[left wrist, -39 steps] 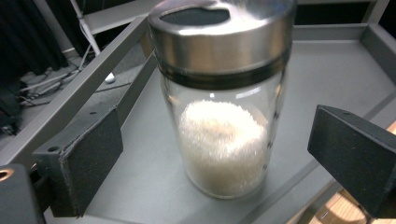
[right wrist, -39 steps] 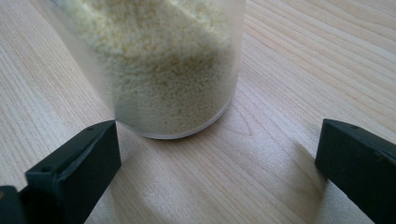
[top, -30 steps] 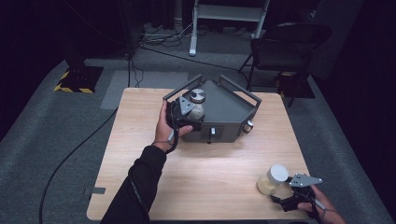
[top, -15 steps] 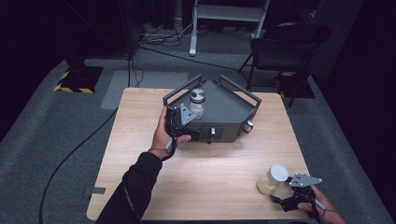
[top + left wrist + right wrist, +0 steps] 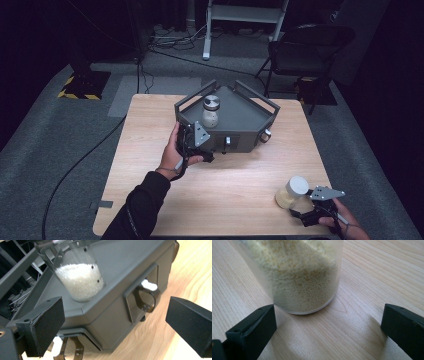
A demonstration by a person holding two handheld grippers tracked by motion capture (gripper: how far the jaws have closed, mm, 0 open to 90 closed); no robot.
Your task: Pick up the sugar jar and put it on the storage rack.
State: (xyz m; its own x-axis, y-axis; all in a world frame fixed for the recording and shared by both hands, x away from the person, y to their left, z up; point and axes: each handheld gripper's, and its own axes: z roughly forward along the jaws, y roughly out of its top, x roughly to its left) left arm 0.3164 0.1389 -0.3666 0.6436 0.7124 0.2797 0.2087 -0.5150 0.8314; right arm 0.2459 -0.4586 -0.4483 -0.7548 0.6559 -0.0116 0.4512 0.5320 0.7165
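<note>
A dark grey box (image 5: 240, 131) with two bar handles stands at the table's far middle. On its flat top stands a glass jar of white grains (image 5: 211, 111) with a metal lid. My left gripper (image 5: 194, 142) is open at the box's front left corner, just short of that jar (image 5: 80, 282); its jaws (image 5: 116, 325) hold nothing. Near the front right edge a jar of yellowish grains (image 5: 292, 192) stands on the wood. My right gripper (image 5: 314, 214) is open right behind this jar (image 5: 304, 275), whose base lies just beyond the fingertips (image 5: 327, 330).
The box front carries a recessed panel with a looped latch (image 5: 147, 298), and another latch (image 5: 70, 350) sits low on the near face. The wooden table (image 5: 240, 195) is bare between the two hands. A chair (image 5: 305, 50) and cables lie on the floor beyond.
My left gripper has drawn back from the white-grain jar toward the box's front left corner; the jar stays on the box. The right gripper has not moved.
</note>
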